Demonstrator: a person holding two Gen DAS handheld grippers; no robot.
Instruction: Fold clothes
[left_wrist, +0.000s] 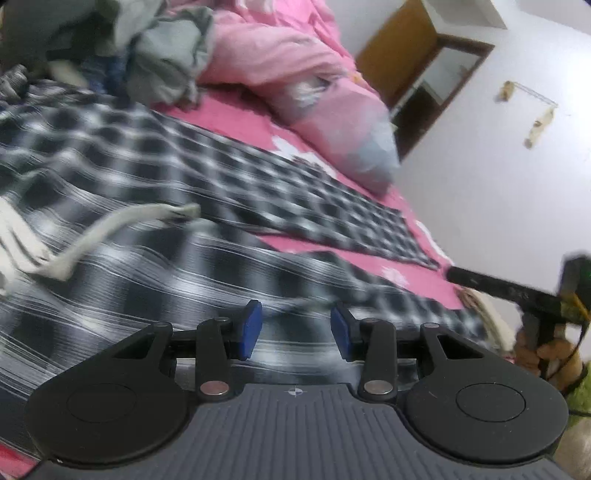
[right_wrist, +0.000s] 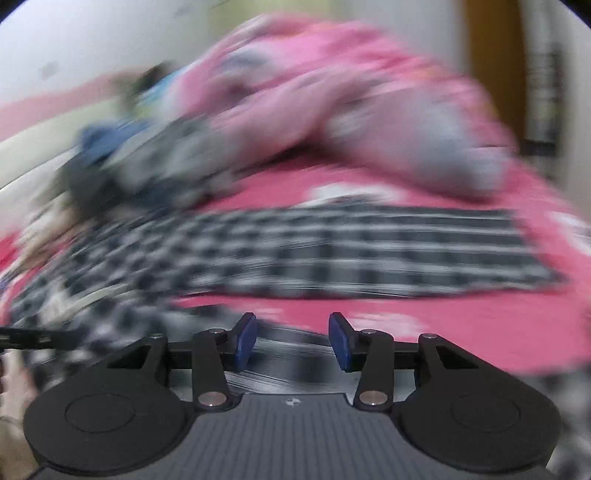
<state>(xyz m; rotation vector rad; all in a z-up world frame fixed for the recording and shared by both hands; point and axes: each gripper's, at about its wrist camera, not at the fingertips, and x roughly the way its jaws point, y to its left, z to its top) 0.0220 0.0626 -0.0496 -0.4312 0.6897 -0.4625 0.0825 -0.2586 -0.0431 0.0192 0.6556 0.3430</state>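
Nearest in both wrist views: both grippers hang w/ jaws apart and nothing between the blue pads. Left gripper (left_wrist: 296, 325) is released over the near leg of the checked trousers (left_wrist: 192, 166); right gripper (right_wrist: 292, 341) is likewise released, over the pink sheet (right_wrist: 443, 332) just past a checked edge. Right view is badly blurred, so fine detail there can't be read.

Step, as I judge it: garment is laid out on the bed, both legs spread, no fold made yet. Grippers are empty, so this looks like the gap btw spreading and the first fold. Next move prob needs each gripper down onto a cloth edge, e.g. a hem or the waist end, pinching only one leg's layers, then carrying one leg over the other.

Mid distance: a white drawstring (left_wrist: 110, 225) lies loose across the fabric near the waist; could snag or get folded in crooked. The far leg runs out flat toward the sheet's edge, legs apart w/ pink showing between. At the left view's right edge, the other gripper's black finger and a hand are in sight, near the near leg's hem.

Farther: a heap of grey clothes (left_wrist: 162, 55) and a pink duvet (left_wrist: 280, 55) crowd the bed's far side, limiting room. Beyond, a white wall and a wooden door (left_wrist: 395, 55).
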